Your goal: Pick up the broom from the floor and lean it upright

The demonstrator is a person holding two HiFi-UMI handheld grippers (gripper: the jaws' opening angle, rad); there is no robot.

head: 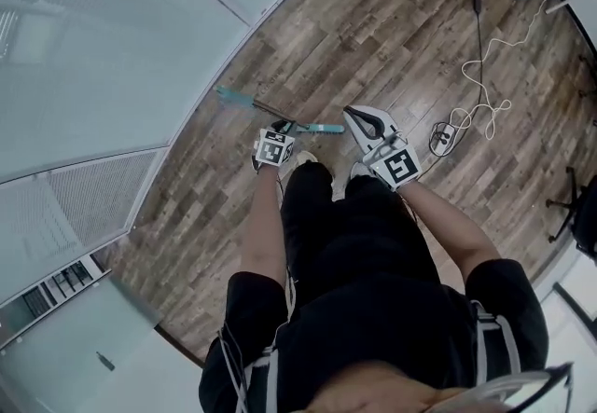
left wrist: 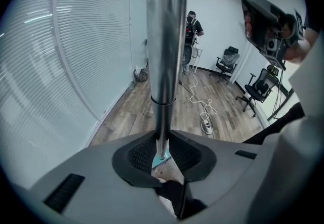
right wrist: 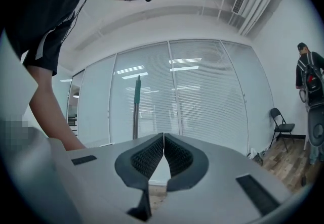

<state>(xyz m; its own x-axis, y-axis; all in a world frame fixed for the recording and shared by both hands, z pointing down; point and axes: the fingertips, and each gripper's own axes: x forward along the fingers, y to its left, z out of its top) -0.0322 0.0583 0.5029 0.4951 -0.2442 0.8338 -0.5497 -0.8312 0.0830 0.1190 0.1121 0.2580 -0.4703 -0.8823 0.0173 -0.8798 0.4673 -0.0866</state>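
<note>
The broom is off the floor and stands nearly upright. Its silver pole [left wrist: 164, 41] runs up between the pads of my left gripper [left wrist: 163, 143], which is shut on it. The teal broom head [left wrist: 161, 158] shows far below through the jaws. From the head view the broom [head: 244, 103] appears as a short slanted line with teal ends, just ahead of my left gripper [head: 277, 133]. My right gripper [head: 362, 120] is beside it on the right, apart from the broom. Its jaws [right wrist: 163, 139] meet at the tips with nothing between them. The pole's teal top [right wrist: 137, 89] stands before the blinds.
A glass wall with blinds [head: 93, 75] runs along the left. A white cable [head: 485, 108] and a power strip [head: 442, 136] lie on the wood floor to the right. Office chairs [left wrist: 258, 89] and another person [left wrist: 192, 26] are farther off. The holder's feet [head: 303, 159] are under the grippers.
</note>
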